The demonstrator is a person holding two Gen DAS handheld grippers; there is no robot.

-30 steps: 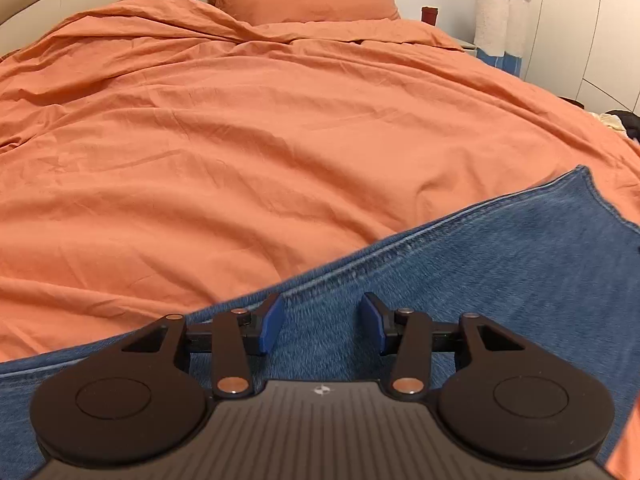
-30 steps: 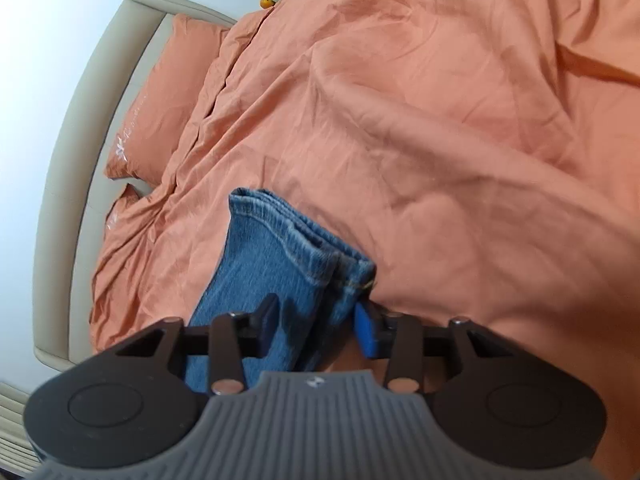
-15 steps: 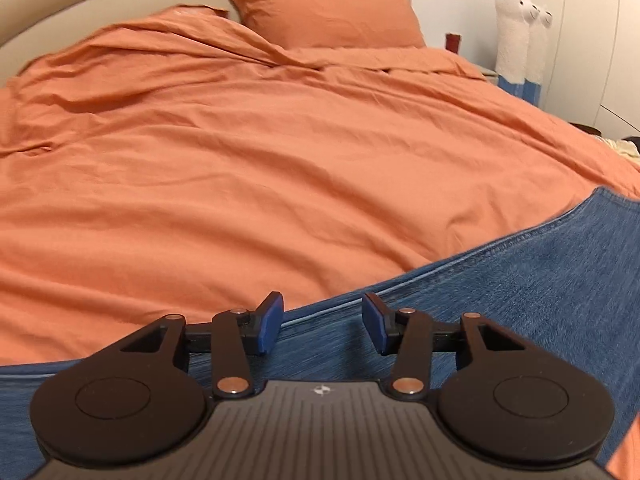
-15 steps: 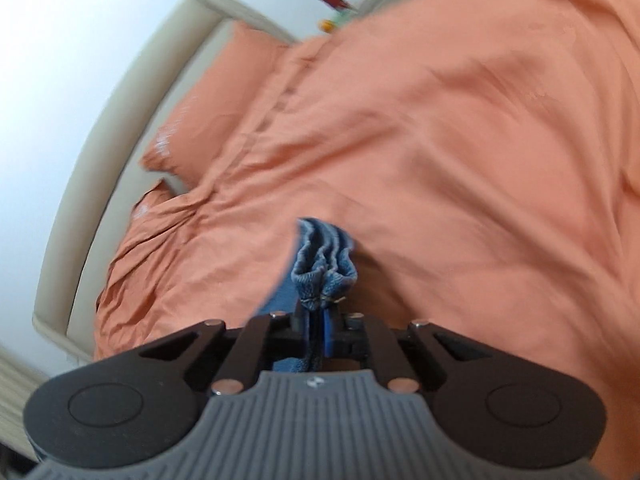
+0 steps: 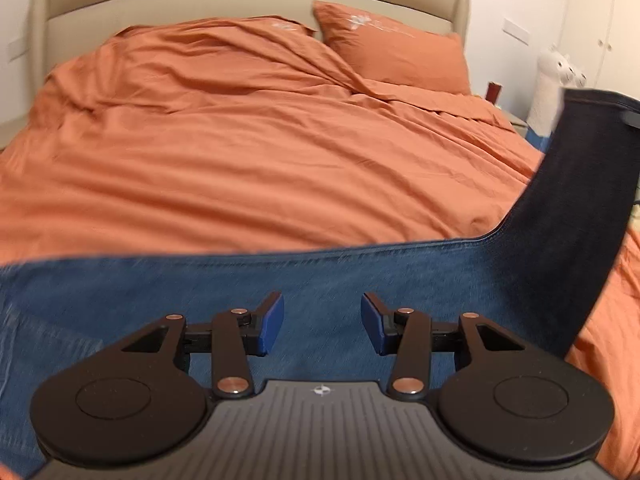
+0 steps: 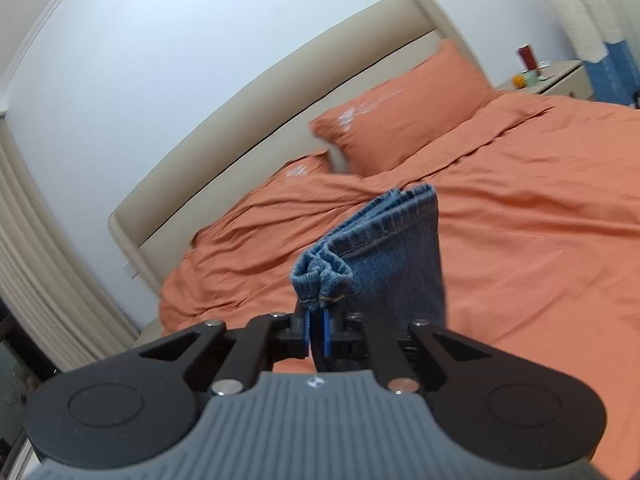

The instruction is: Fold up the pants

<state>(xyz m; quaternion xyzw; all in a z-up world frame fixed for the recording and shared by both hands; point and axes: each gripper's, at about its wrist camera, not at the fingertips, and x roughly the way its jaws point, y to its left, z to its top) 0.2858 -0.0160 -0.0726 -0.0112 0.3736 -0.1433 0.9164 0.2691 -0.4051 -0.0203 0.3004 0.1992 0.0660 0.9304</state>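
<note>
Right wrist view shows the right hand-held gripper [image 6: 317,334] clamped on a bunched hem of the jeans [image 6: 384,256], lifted clear of the bed [image 6: 540,248]; the pinch looks small, so heavy denim could slide out if the leg is swung fast. Left wrist view has the left hand-held gripper [image 5: 322,328] half open with nothing between its pads, over the jeans [image 5: 200,292] lying across the near bed [image 5: 240,160], one leg rising at the right. Unpinned cloth may drag and skew the fold. Room is ample: bare duvet toward the pillow [image 5: 394,50], the bed's right edge close by.
</note>
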